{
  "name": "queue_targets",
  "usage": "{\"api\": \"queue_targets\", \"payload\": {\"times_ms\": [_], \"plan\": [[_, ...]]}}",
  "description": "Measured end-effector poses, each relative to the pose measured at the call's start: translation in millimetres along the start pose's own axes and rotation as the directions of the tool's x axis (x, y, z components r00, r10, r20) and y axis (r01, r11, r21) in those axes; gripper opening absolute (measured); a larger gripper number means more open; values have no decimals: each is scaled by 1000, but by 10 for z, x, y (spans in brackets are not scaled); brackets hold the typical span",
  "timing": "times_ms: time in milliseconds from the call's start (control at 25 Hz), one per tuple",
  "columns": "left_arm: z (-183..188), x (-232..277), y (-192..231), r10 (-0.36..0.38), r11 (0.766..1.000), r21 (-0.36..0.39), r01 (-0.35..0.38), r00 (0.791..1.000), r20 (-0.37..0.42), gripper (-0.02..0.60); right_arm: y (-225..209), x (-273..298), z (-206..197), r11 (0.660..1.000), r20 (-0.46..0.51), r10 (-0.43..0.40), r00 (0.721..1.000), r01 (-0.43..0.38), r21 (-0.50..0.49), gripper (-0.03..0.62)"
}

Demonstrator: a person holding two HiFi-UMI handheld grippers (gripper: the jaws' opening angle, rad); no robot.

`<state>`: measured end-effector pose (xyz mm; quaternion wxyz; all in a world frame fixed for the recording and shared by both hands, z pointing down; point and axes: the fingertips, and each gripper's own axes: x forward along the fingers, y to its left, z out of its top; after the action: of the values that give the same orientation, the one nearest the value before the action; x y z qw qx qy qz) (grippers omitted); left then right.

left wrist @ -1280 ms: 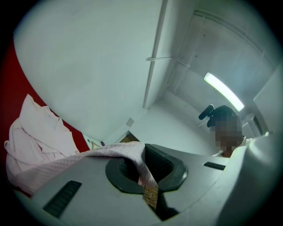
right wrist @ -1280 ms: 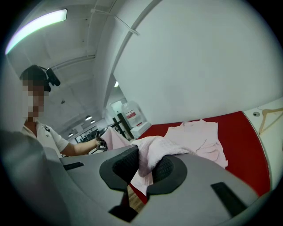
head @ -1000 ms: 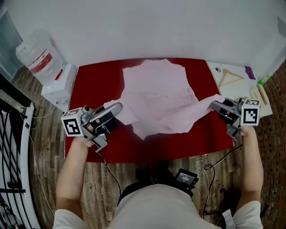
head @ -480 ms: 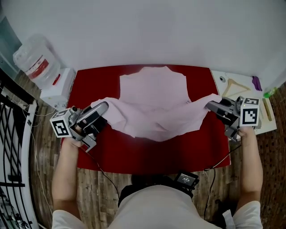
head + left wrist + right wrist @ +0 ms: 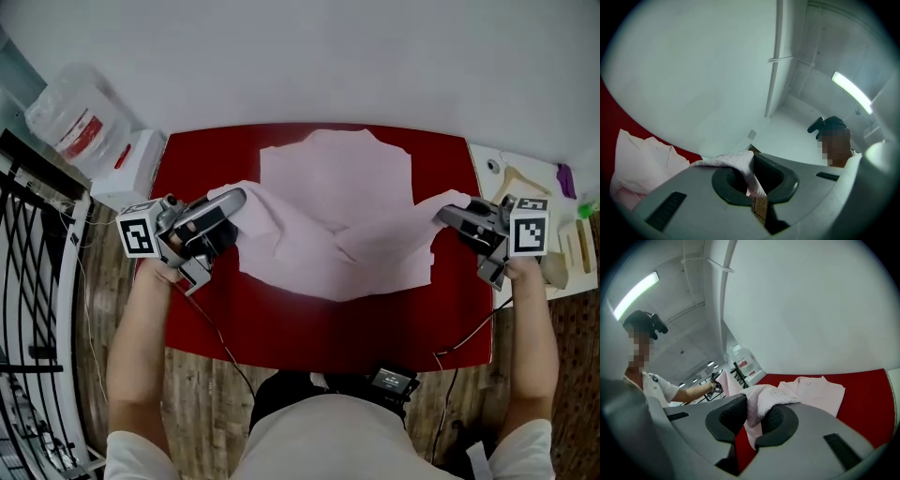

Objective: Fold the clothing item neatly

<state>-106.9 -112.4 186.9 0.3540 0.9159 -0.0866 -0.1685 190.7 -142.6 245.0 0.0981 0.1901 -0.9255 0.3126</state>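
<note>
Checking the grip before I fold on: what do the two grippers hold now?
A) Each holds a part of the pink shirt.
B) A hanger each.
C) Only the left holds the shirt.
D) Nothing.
A: the pink shirt is pinched in the jaws of both the left gripper and the right gripper.

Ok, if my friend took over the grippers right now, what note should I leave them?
Left gripper: shut on one side edge of the pink shirt.
Right gripper: shut on the opposite edge.
Shirt: on the red table, collar end flat at the far side, near part lifted and stretched between the grippers.
Done: shirt spread out.
To do: probably lay the held part over and finish folding; no neat fold yet.
</note>
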Motion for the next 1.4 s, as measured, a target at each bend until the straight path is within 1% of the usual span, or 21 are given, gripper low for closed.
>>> {"api": "queue_targets", "payload": {"times_ms": [120, 200, 360, 440, 600, 720, 840, 920, 1040, 1120, 1240, 1320, 1360, 1400], "plan": [[-12, -55, 357, 18, 999, -48, -18, 1000, 3, 9, -231, 120, -44, 999, -22, -22, 1000, 23, 38, 55], [-47, -107, 626, 37, 995, -92, -37, 999, 5, 9, -417, 200, -93, 996, -30, -40, 999, 43, 83, 55], [-35, -211, 1190, 69, 980, -188, -62, 997, 30, 9, -838, 371, -161, 978, -38, -88, 995, 94, 187, 55], [-22, -272, 1466, 89, 970, -228, -78, 995, 41, 9, -1039, 496, -190, 968, -50, -102, 994, 111, 227, 55], [-52, -379, 1993, 130, 946, -305, -106, 990, 58, 9, -1465, 764, -250, 953, -84, -128, 988, 146, 264, 55], [-112, -486, 2416, 200, 921, -352, -166, 978, 64, 11, -1806, 972, -341, 927, -96, -162, 982, 185, 326, 55], [-157, -541, 2774, 260, 900, -377, -216, 963, 68, 11, -2156, 1114, -492, 860, -117, -241, 963, 268, 434, 55], [-164, -560, 2968, 288, 894, -376, -243, 955, 69, 11, -2357, 1194, -535, 831, -115, -273, 955, 294, 473, 55], [-177, -581, 3202, 326, 881, -382, -278, 943, 65, 11, -2578, 1262, -557, 806, -100, -308, 946, 315, 501, 55], [-176, -588, 3302, 340, 873, -395, -286, 937, 74, 11, -2662, 1278, -571, 789, -88, -324, 942, 320, 525, 55], [-171, -588, 3427, 355, 870, -396, -294, 931, 88, 11, -2793, 1301, -607, 781, -74, -342, 937, 327, 532, 57], [-196, -596, 3540, 383, 861, -391, -325, 920, 80, 12, -2925, 1303, -647, 766, -72, -384, 920, 362, 531, 57], [-217, -604, 3604, 404, 852, -393, -347, 912, 71, 28, -3002, 1296, -670, 756, -77, -416, 906, 392, 524, 57], [-240, -615, 3664, 427, 840, -397, -370, 902, 61, 104, -3071, 1291, -695, 747, -84, -447, 891, 423, 512, 61]]}}
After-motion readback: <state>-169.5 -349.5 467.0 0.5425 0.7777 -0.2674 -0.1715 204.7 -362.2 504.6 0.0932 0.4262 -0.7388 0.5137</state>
